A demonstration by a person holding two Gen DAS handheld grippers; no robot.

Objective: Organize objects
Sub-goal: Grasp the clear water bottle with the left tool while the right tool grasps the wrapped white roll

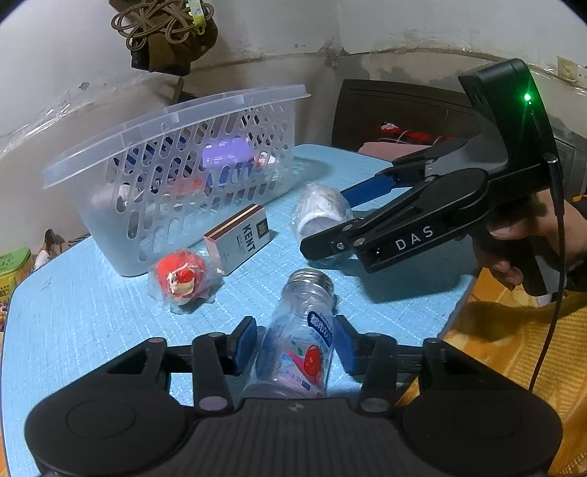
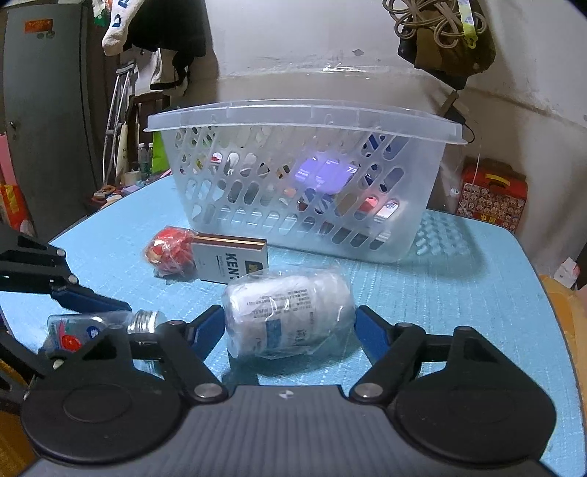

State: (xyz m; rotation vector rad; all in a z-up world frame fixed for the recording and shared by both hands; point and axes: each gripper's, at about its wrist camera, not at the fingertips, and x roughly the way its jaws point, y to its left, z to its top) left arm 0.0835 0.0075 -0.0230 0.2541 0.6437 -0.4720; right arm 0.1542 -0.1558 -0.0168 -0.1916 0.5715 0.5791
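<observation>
A clear plastic bottle (image 1: 299, 345) with a strawberry label lies on the blue table, between the open pads of my left gripper (image 1: 295, 343); small gaps show on both sides. It also shows in the right wrist view (image 2: 88, 330). A white bottle wrapped in clear plastic (image 2: 290, 312) lies between the fingers of my right gripper (image 2: 290, 326), which is open around it; the same bottle shows in the left wrist view (image 1: 321, 211). A clear perforated basket (image 1: 176, 172) holding several items stands behind. A KENT box (image 1: 238, 238) and a red wrapped toy (image 1: 181, 279) lie in front of it.
The blue table (image 1: 73, 312) ends at right over an orange mat (image 1: 513, 348). A wall runs behind the basket (image 2: 304, 176). A red patterned box (image 2: 491, 194) sits at far right. A bag with cords (image 2: 444, 33) hangs on the wall.
</observation>
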